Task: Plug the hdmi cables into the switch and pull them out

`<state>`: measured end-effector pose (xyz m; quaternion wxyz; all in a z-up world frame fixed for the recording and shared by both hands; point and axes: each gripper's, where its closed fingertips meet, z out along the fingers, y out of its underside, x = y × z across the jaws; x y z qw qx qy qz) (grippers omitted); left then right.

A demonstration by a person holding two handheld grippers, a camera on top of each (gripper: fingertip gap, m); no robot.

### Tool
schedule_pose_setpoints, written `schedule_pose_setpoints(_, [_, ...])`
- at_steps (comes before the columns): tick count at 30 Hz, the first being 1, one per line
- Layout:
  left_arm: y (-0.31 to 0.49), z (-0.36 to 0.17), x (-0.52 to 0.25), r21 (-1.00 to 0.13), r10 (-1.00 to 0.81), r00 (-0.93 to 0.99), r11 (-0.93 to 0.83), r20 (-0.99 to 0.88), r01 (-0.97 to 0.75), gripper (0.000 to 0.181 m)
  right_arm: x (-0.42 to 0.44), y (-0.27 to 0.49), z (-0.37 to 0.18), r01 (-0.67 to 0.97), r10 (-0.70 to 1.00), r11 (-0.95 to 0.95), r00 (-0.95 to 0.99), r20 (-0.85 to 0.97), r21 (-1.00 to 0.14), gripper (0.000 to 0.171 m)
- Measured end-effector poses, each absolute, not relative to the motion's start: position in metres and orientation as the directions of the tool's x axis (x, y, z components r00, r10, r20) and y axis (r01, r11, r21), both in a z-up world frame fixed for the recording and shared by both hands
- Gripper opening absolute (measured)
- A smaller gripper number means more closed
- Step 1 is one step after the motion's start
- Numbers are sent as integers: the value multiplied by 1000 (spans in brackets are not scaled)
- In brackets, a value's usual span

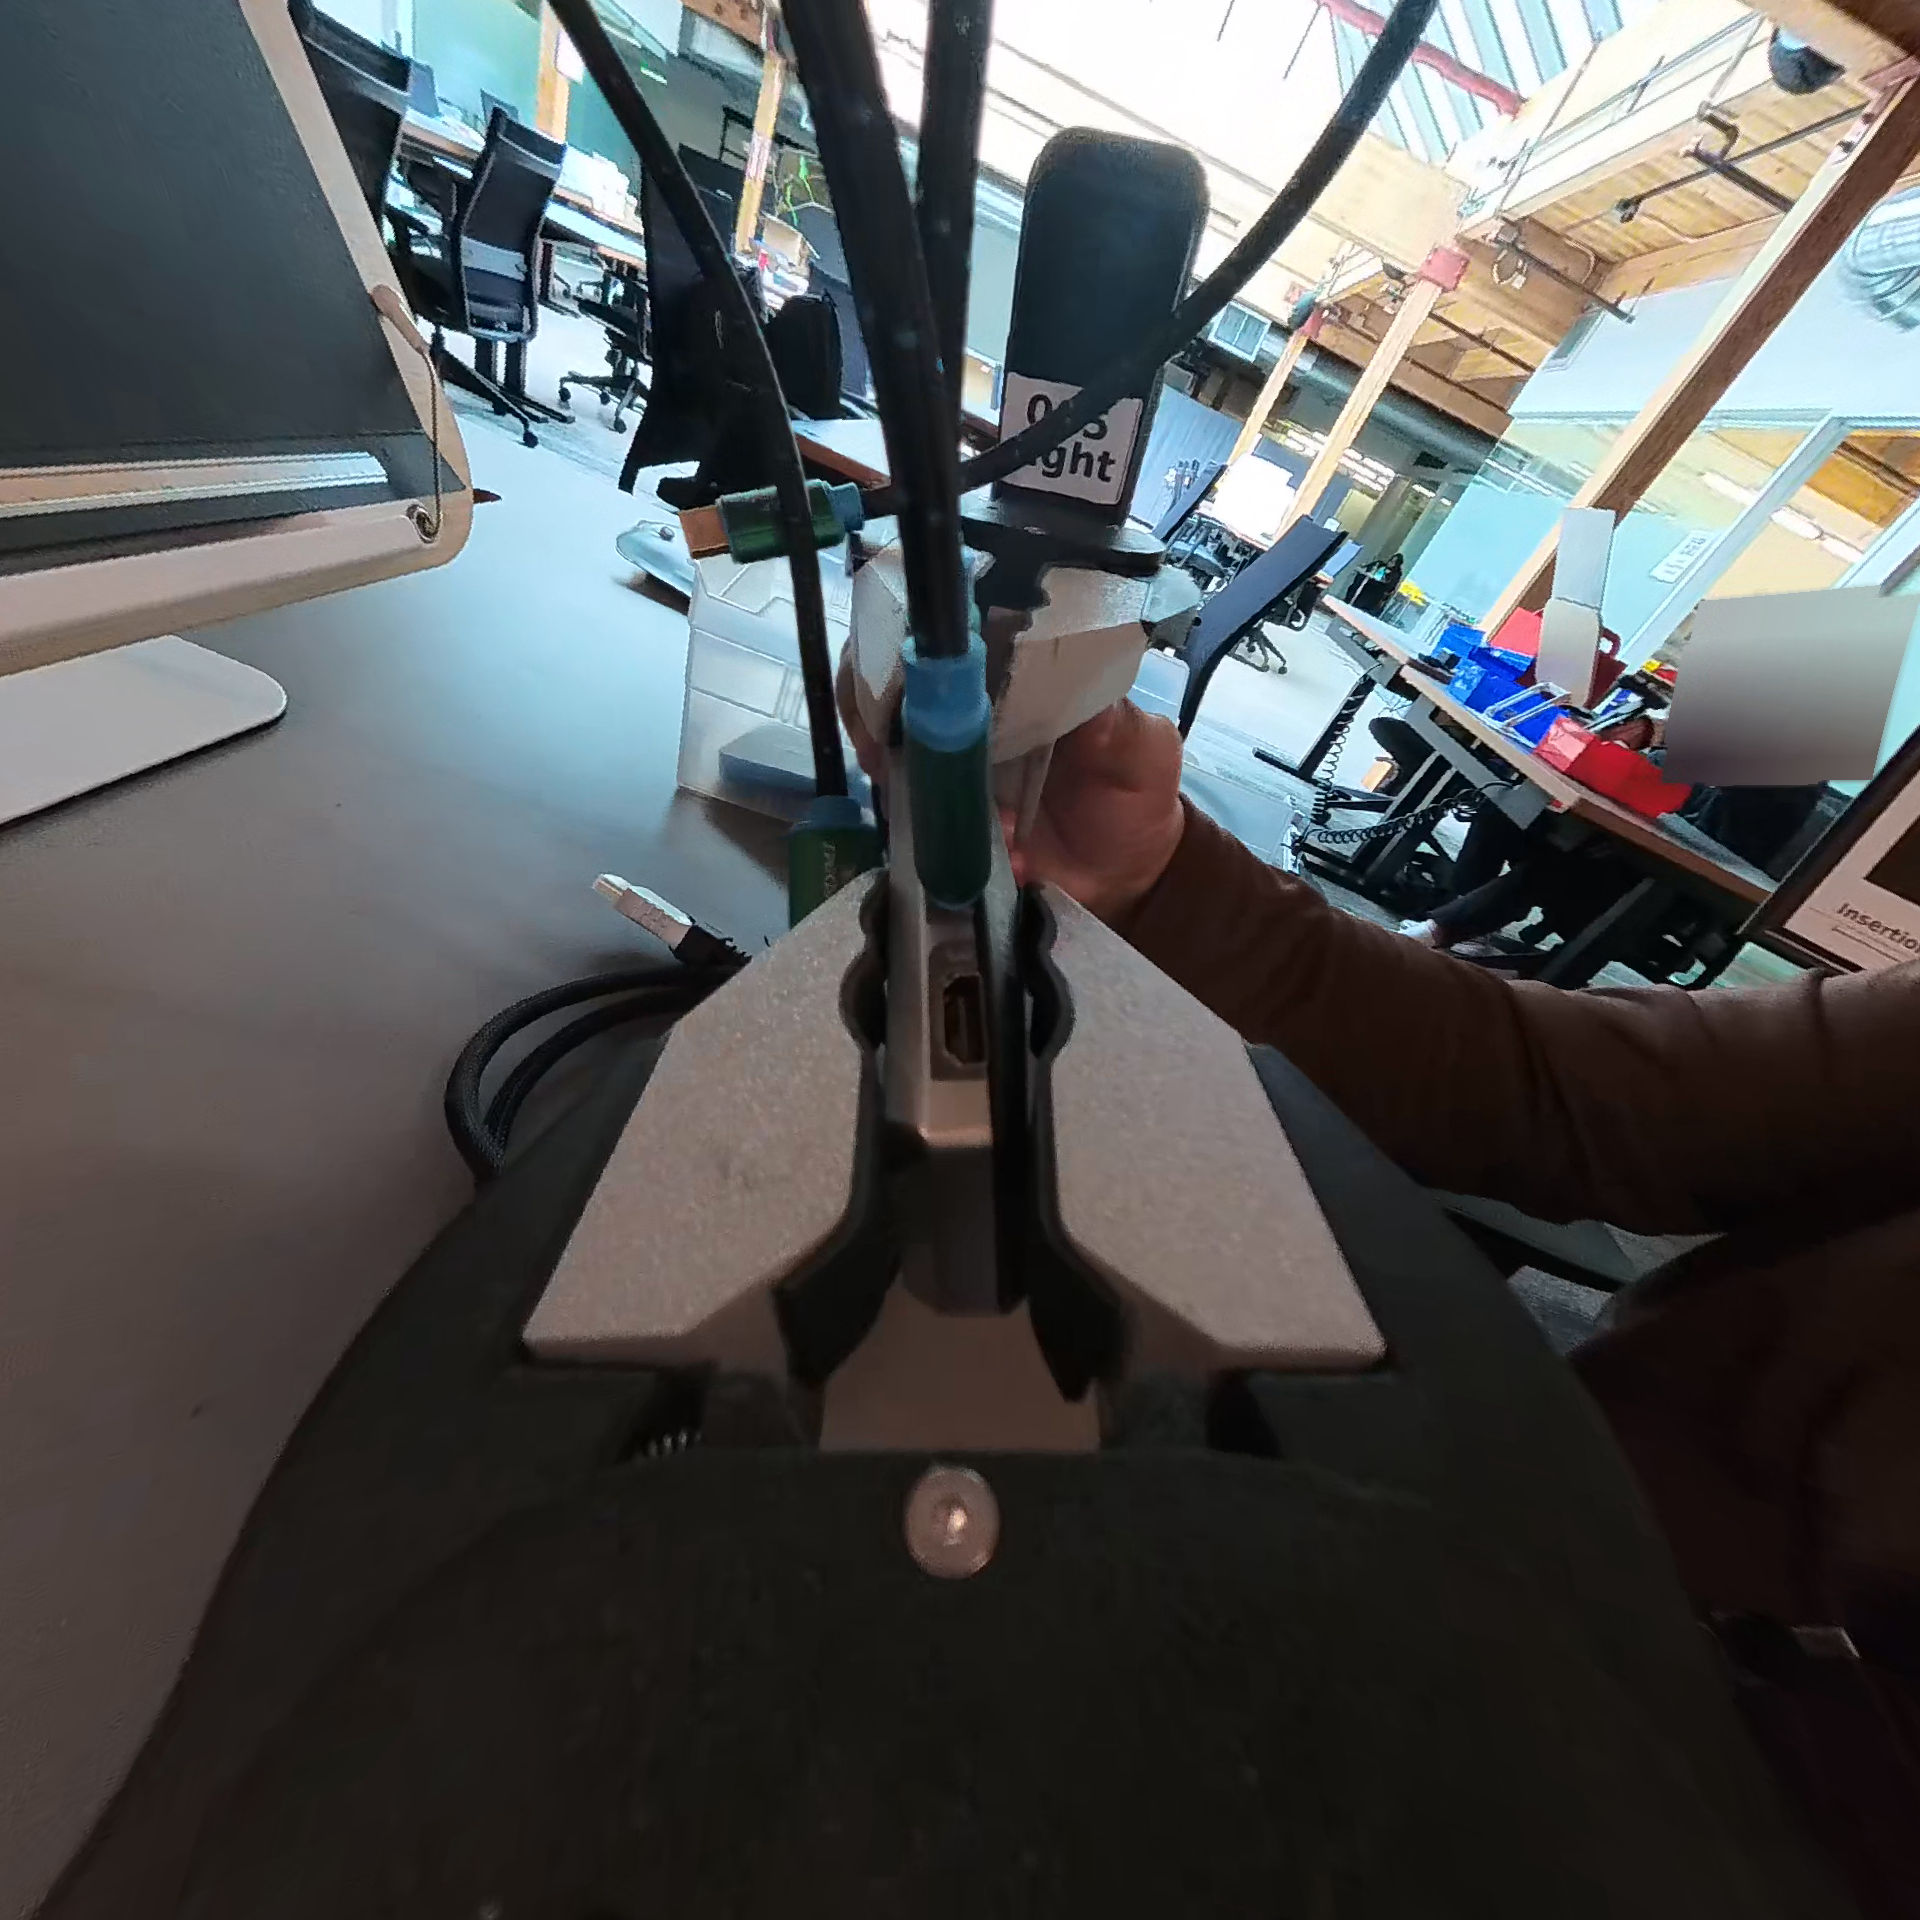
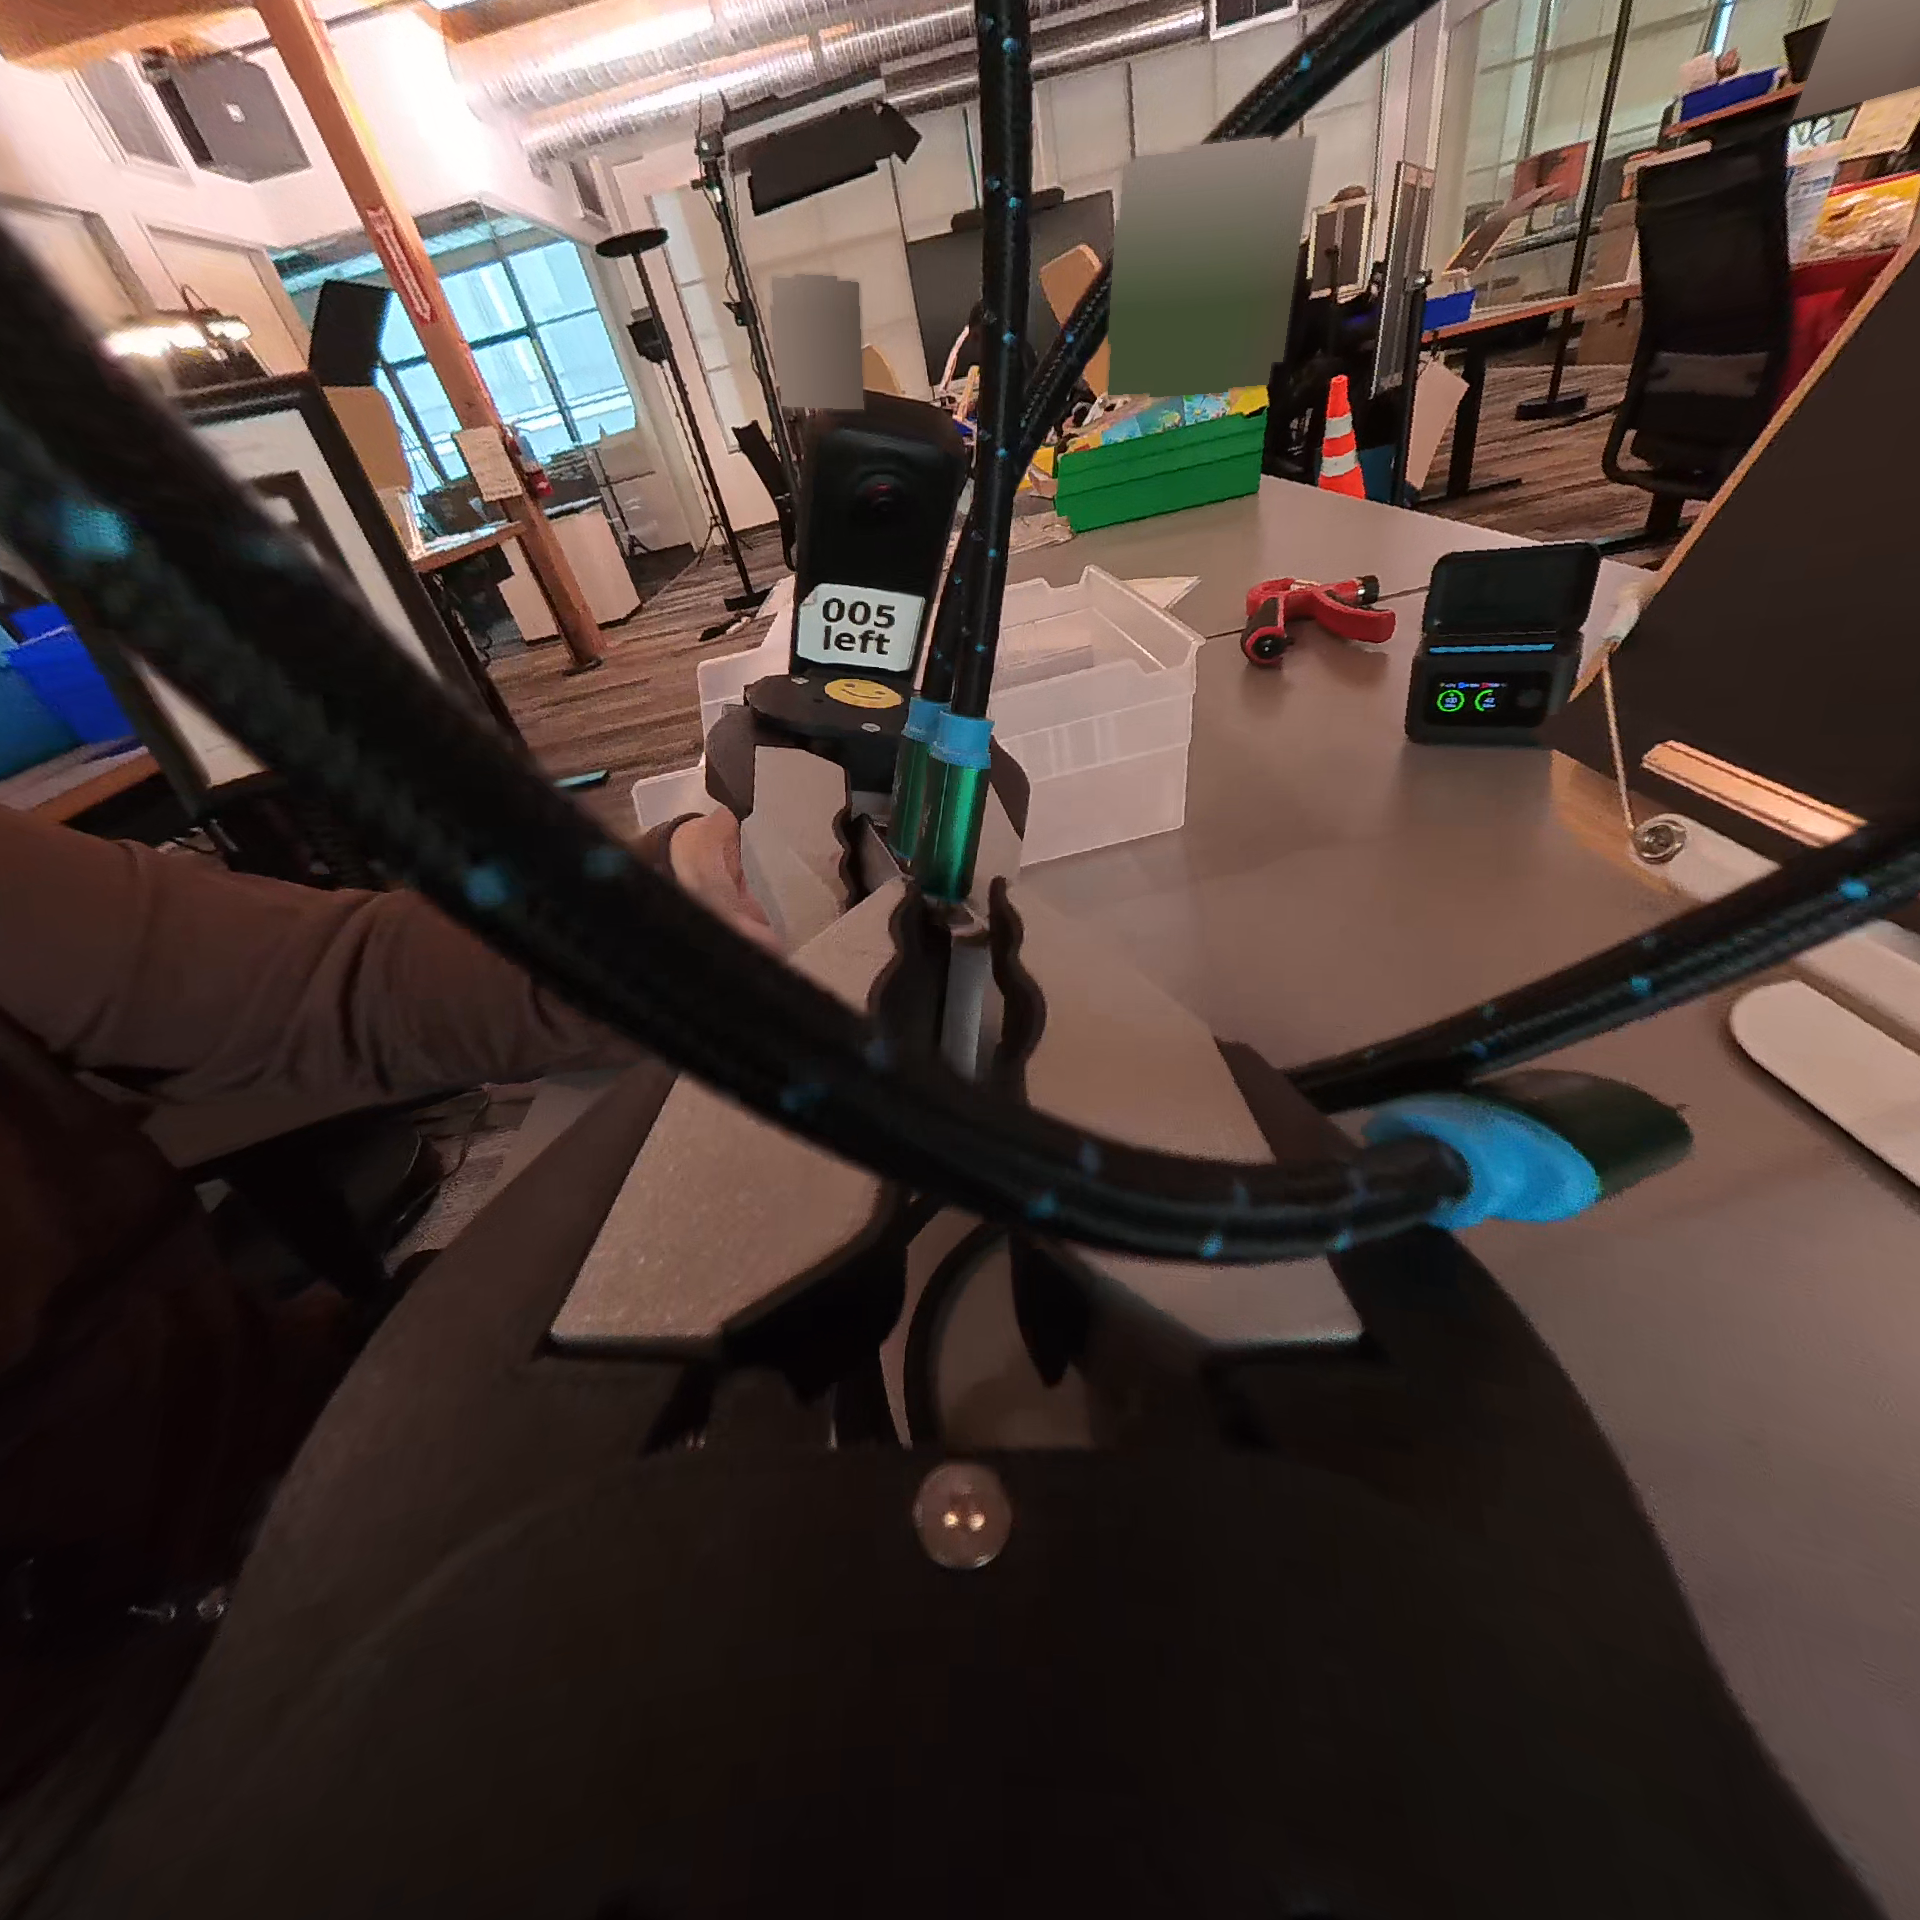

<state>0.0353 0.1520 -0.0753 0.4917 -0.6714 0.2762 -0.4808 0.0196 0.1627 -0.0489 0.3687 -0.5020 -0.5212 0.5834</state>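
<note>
My left gripper (image 1: 951,914) is shut on a grey HDMI switch (image 1: 935,1101), held above the dark table. One empty port (image 1: 961,1023) faces up between the fingers. Two green and blue plugs (image 1: 940,810) on black braided cables sit in the switch. My right gripper (image 2: 961,925) faces the left one and is shut on the switch's other end (image 2: 964,997), just behind the two plugs (image 2: 945,810). The left gripper (image 2: 831,821) shows beyond them. A third, loose plug (image 2: 1527,1153) hangs free on its cable; it also shows in the left wrist view (image 1: 774,520).
A monitor (image 1: 156,364) stands at the left. A coiled black cable (image 1: 520,1060) with a bare connector (image 1: 644,914) lies under the left gripper. A clear plastic bin (image 2: 1091,717), a red clamp tool (image 2: 1314,618) and a black case with a lit screen (image 2: 1496,665) sit on the table.
</note>
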Motion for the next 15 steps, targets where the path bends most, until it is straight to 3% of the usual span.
schedule_pose_setpoints(8, [152, -77, 38, -927, -842, 393, -365, 369, 88, 23, 15, 159, -52, 109, 951, -179, -234, -201, -978, 8])
schedule_pose_setpoints(15, [161, -80, 40, -908, -800, 435, -399, 413, 128, 23, 10, 171, -39, -27, 948, -278, -169, -269, -960, 7])
